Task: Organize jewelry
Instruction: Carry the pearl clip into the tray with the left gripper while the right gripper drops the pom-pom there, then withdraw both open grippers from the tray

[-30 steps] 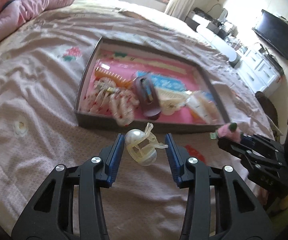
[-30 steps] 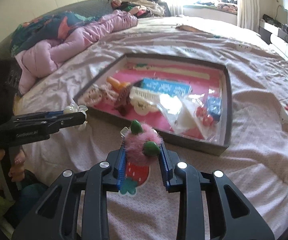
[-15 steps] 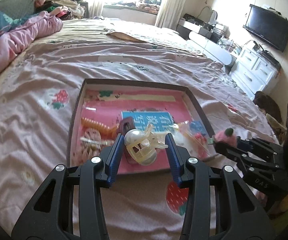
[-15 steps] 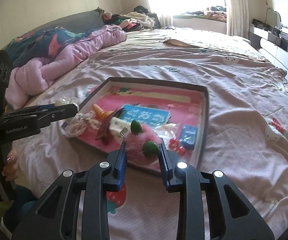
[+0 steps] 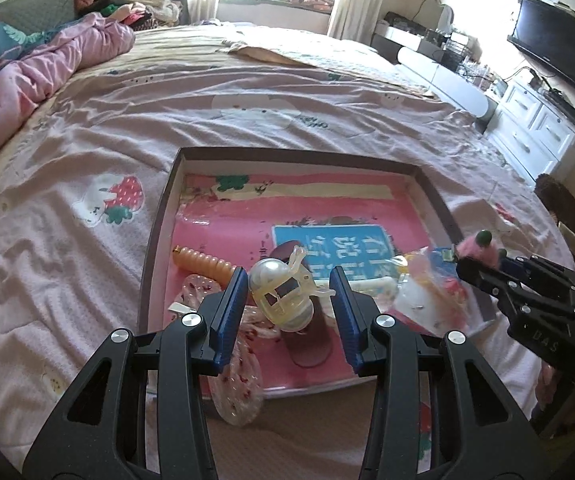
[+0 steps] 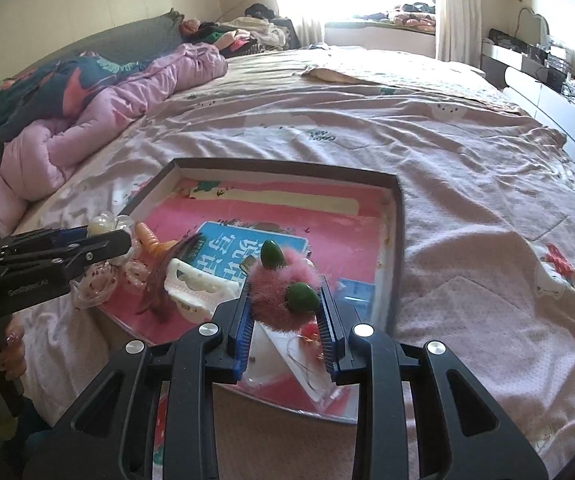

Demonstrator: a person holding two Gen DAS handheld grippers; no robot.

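My left gripper [image 5: 287, 292] is shut on a pearly white hair clip [image 5: 281, 298], held above the near part of the shallow box [image 5: 159, 216] with a pink floor. My right gripper [image 6: 285, 300] is shut on a pink fluffy hair clip with green beads [image 6: 283, 292], held over the box's near right corner [image 6: 397, 240]. In the left wrist view the right gripper [image 5: 483, 268] shows at the right. In the right wrist view the left gripper [image 6: 103, 240] shows at the left. An orange clip [image 5: 203, 264], a white claw clip [image 6: 195, 286] and clear bags lie in the box.
The box sits on a bed with a pink patterned sheet [image 5: 247, 112]. A pink quilt [image 6: 107, 108] is bunched at the far left. White drawers [image 5: 535, 132] and a wall TV [image 5: 555, 52] stand to the right of the bed.
Both grippers have moved forward, from the bedsheet in front of the box to above its near part, each still holding its clip.
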